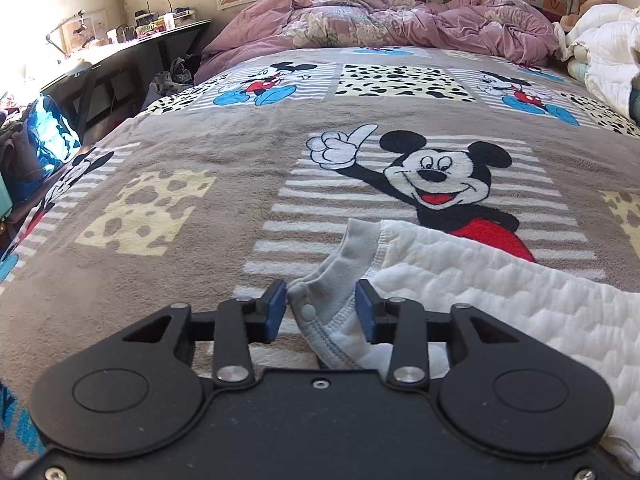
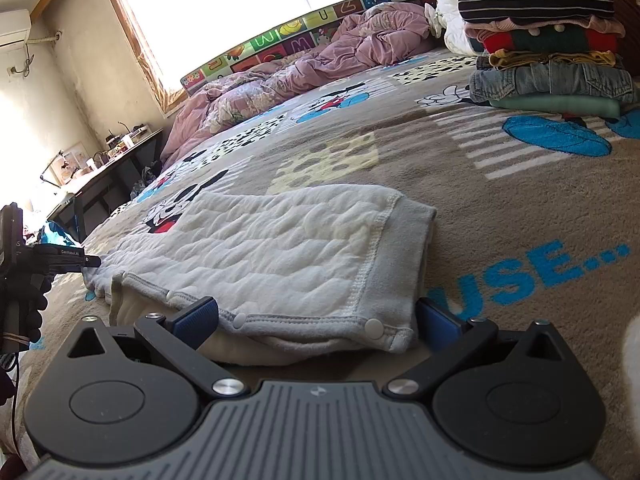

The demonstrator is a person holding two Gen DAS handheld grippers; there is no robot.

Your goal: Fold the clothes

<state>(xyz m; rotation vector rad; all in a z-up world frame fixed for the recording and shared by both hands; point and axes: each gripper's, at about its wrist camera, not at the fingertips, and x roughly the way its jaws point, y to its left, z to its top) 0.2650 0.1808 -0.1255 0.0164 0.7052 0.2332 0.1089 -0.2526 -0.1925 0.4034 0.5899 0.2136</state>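
A white quilted garment (image 2: 280,240) with grey trim and snap buttons lies folded on the Mickey Mouse blanket (image 2: 460,168). In the right wrist view my right gripper (image 2: 318,320) stands wide open, its blue pads on either side of the garment's near grey edge. In the left wrist view my left gripper (image 1: 321,310) is open around the garment's (image 1: 500,292) grey snap corner, with cloth lying between the pads. The right wrist view also shows the left gripper (image 2: 86,261) at the garment's far left corner, held by a dark-gloved hand (image 2: 24,304).
A tall stack of folded clothes (image 2: 548,40) stands on the bed at the right. A crumpled purple duvet (image 1: 380,20) and a white quilt (image 1: 608,52) lie by the headboard. A dark desk (image 1: 120,48) and a blue bag (image 1: 52,136) sit left of the bed.
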